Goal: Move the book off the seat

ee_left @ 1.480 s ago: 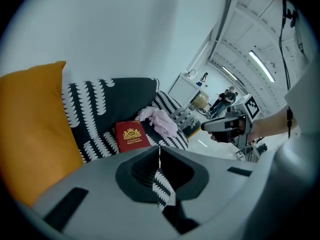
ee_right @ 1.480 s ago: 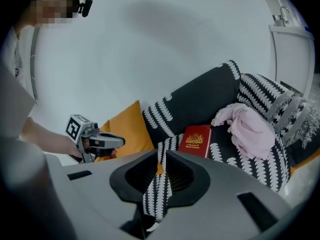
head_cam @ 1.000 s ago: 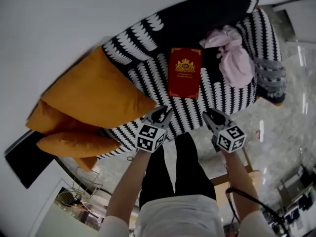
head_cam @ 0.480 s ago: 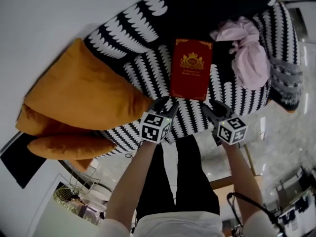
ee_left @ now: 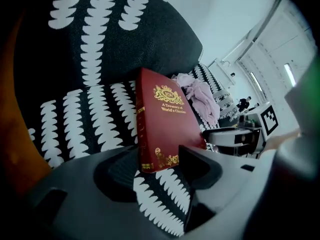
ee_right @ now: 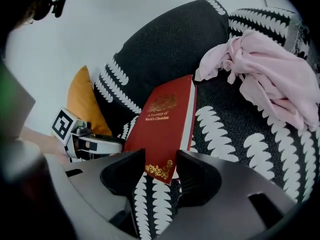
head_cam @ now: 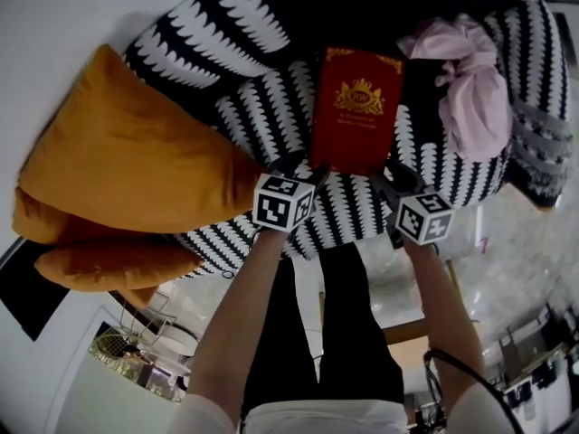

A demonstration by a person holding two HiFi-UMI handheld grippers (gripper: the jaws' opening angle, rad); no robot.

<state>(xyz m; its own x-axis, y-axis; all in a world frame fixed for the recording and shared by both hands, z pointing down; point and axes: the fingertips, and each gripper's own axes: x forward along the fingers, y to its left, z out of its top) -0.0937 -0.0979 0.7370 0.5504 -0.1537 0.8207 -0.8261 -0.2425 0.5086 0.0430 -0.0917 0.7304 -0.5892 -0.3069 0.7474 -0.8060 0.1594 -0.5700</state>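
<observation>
A red hardcover book point(head_cam: 355, 111) with gold print lies flat on the black-and-white patterned seat point(head_cam: 226, 125). My left gripper point(head_cam: 297, 163) is at the book's near left corner, and my right gripper point(head_cam: 391, 177) is at its near right corner. In the left gripper view the book point(ee_left: 162, 119) has that corner between the jaws of my left gripper point(ee_left: 159, 166), which have just been opening, and the pads are not pressing on it. The right gripper view shows the book point(ee_right: 165, 119) with its corner between my right gripper point(ee_right: 161, 173) jaws, which have also just been opening with no grip.
A crumpled pink cloth point(head_cam: 475, 89) lies on the seat just right of the book. Orange cushions point(head_cam: 127, 170) lean against the seat's left side. Below the seat's front edge are the person's legs and a marble floor point(head_cam: 507, 251).
Both grippers have come down and forward to the book's near edge. Their jaws have opened, and each now has a corner of the book between them. The book has not moved.
</observation>
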